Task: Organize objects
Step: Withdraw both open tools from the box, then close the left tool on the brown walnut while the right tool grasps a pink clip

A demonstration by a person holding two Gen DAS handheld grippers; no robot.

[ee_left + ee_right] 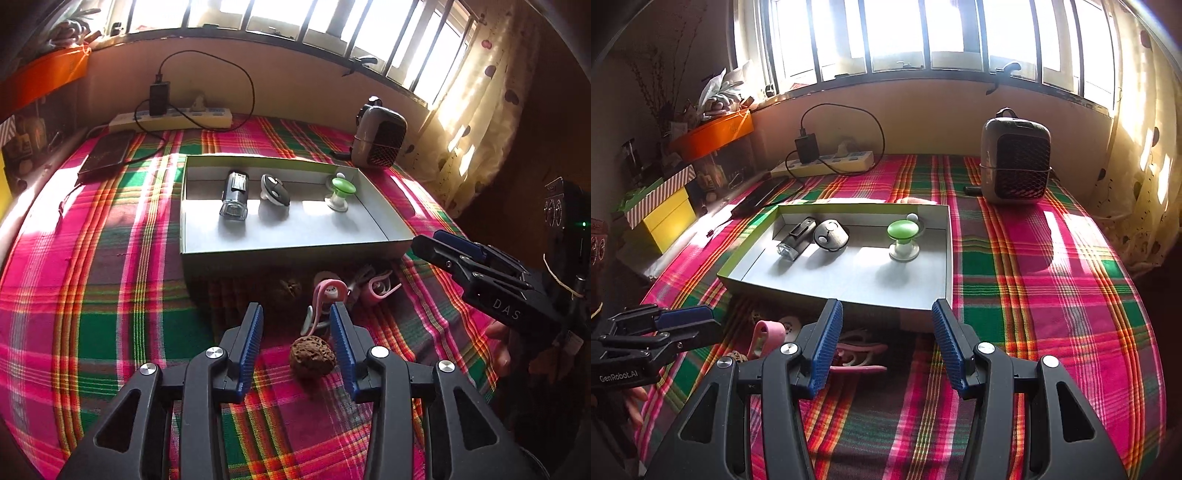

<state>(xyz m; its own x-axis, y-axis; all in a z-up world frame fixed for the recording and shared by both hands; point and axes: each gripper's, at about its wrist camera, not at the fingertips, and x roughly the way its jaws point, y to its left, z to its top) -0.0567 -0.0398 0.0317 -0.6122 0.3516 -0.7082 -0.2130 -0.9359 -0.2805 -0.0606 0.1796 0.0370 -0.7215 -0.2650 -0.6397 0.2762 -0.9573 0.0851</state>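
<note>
Home: plaid tablecloth point(1034, 295) (curtained window point(923, 33))

The counter point(110, 258) wears a woven plaid cloth, soft and matt. The box point(288, 251) looks like smooth card, matt grey inside. The walnut point(312, 356) is rough and pitted — dull brown. The left claw point(296, 325) has ribbed blue pads on matt black plastic, with shiny metal rivets.
</note>
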